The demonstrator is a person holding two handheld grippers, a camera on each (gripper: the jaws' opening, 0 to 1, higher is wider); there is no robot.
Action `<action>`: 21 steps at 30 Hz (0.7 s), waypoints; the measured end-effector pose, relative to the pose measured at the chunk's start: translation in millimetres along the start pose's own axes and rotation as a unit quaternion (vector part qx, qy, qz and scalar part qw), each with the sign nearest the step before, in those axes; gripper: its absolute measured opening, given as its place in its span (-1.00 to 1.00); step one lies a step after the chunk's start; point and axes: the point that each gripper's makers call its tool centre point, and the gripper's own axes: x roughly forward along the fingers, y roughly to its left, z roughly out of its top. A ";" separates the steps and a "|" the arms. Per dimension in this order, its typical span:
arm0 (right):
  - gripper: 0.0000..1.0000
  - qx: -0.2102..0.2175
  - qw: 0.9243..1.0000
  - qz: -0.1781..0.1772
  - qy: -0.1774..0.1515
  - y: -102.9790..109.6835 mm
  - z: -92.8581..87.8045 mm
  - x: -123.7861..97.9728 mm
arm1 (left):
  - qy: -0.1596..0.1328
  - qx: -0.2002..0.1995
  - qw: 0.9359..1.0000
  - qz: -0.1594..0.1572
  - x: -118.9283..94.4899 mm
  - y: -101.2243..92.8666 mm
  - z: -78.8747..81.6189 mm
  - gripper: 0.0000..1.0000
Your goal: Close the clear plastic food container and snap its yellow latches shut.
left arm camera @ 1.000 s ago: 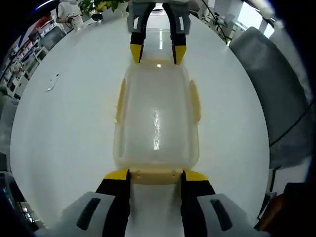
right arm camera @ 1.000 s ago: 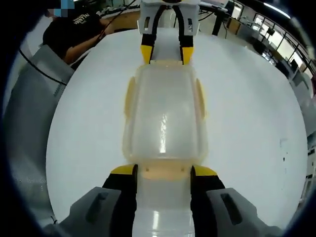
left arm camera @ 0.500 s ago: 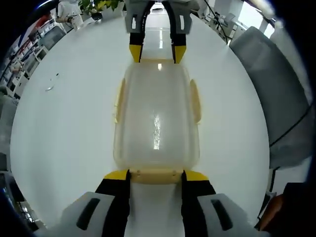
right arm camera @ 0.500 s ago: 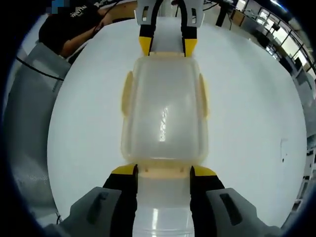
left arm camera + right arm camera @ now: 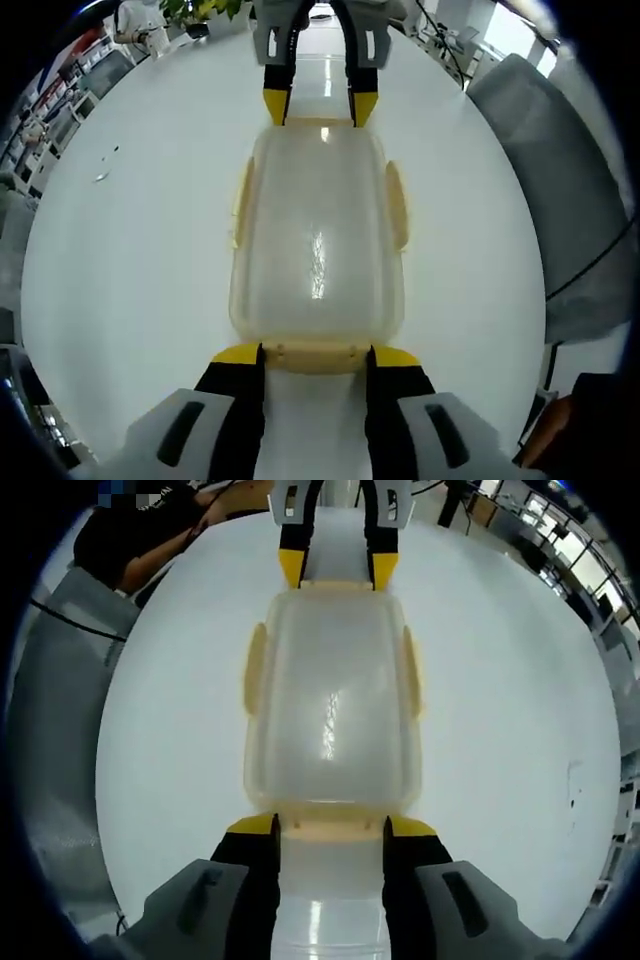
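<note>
A clear plastic container [image 5: 316,240] with its lid on lies lengthwise on the white round table [image 5: 130,260]. Pale yellow latches [image 5: 396,205] sit along both long sides, and another [image 5: 315,357] at each short end. My left gripper [image 5: 316,356] is open, its yellow tips straddling the near end latch. Opposite it, my right gripper [image 5: 318,106] straddles the far end. In the right gripper view the same container [image 5: 330,700] runs away from my right gripper [image 5: 330,828], which is open around its end latch [image 5: 330,831], and my left gripper [image 5: 336,566] stands at the far end.
A grey chair back [image 5: 560,180] stands beside the table, seen again as a chair [image 5: 60,710] in the right gripper view. A person in a dark shirt [image 5: 150,530] sits beyond the table edge. A small scrap [image 5: 103,178] lies on the table.
The right gripper view has tilted a little, so the container sits slightly higher in it. Container and both grippers keep their places at its ends.
</note>
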 end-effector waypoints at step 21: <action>-0.29 -0.031 0.999 -0.014 -0.035 4.8 -4.3 -64.5 | -0.020 -0.023 0.999 0.013 -53.5 -16.7 35.9 -0.34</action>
